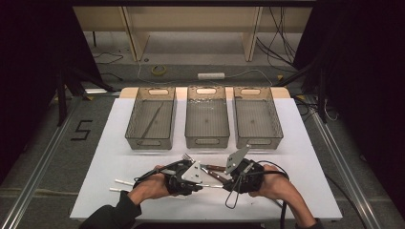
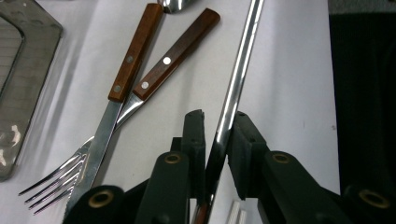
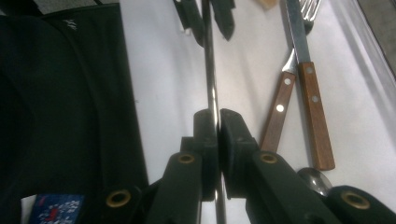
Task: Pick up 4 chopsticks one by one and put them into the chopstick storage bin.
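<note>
Two grippers work near the front edge of the white worktop, facing each other over one shiny metal rod. Left gripper: jaws drawn in about the rod's lower part, left pad against it, a thin gap visible at the right pad; contact there cannot be confirmed. Right gripper: jaws pressed together, pinching the same rod farther along. Rod runs level between both, just above the worktop. Beside it lie a wooden-handled knife and a wooden-handled fork, crossing. Three clear bins line the back edge.
</note>
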